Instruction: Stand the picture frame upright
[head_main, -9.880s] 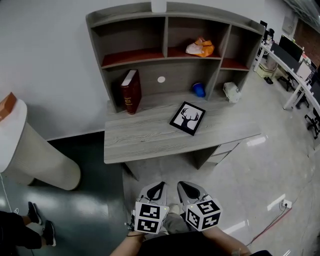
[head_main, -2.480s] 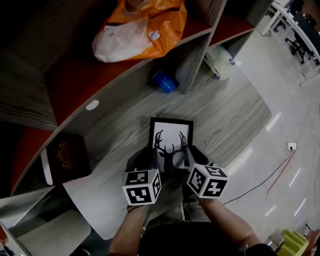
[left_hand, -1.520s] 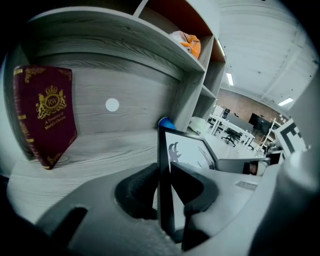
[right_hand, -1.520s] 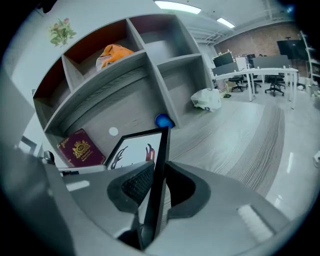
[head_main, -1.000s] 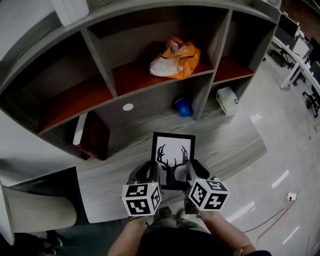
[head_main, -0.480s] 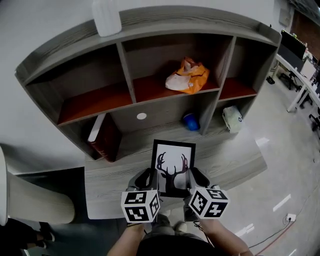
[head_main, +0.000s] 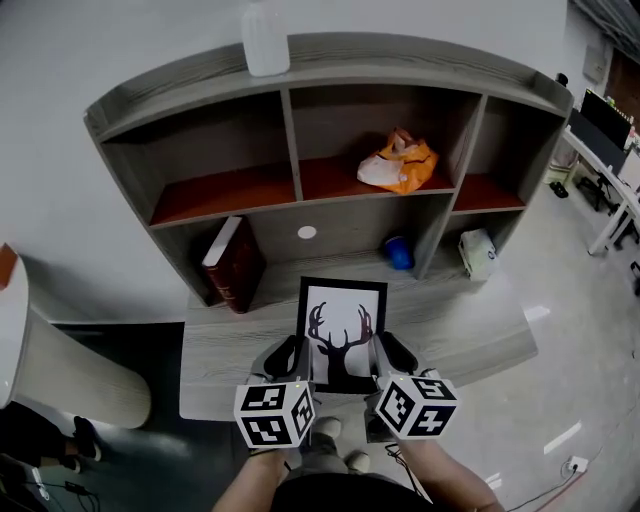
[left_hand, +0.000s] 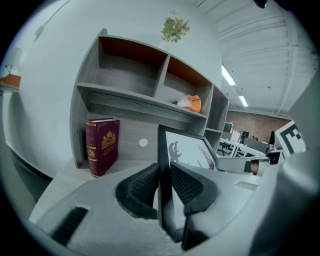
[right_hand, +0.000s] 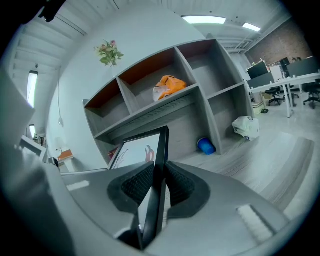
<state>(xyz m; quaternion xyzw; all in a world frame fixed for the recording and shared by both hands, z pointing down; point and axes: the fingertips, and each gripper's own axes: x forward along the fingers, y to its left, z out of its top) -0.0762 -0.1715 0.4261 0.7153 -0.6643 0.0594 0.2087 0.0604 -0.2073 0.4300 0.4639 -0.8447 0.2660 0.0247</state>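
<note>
Head view: the picture frame (head_main: 342, 335) is held over the front half of the desk (head_main: 225, 340), its deer print facing up toward the camera. The left gripper (head_main: 291, 352) is clamped on its 9 o'clock side and the right gripper (head_main: 384, 350) on its 3 o'clock side. The frame's lower edge lies close to the desk's front edge; whether it touches the wood cannot be told. From the frame, a red book (head_main: 231, 265) leans at 10 o'clock, a blue cup (head_main: 399, 253) sits at 1 o'clock and a white bag (head_main: 477, 252) at 2 o'clock, all back under the shelf unit (head_main: 330, 60). An orange bag (head_main: 398, 163) lies on the shelf at 12 o'clock. Bare desktop runs between the frame's top edge and these things.

Left gripper view: both ribbed pads press the frame's side rail, seen edge-on. The book stands at 10 o'clock, well apart, with open wood between.

Right gripper view: the pads are closed on the opposite rail. The cup and bag lie at 2 o'clock, and clear desktop stretches from 3 o'clock toward the desk's right edge.
</note>
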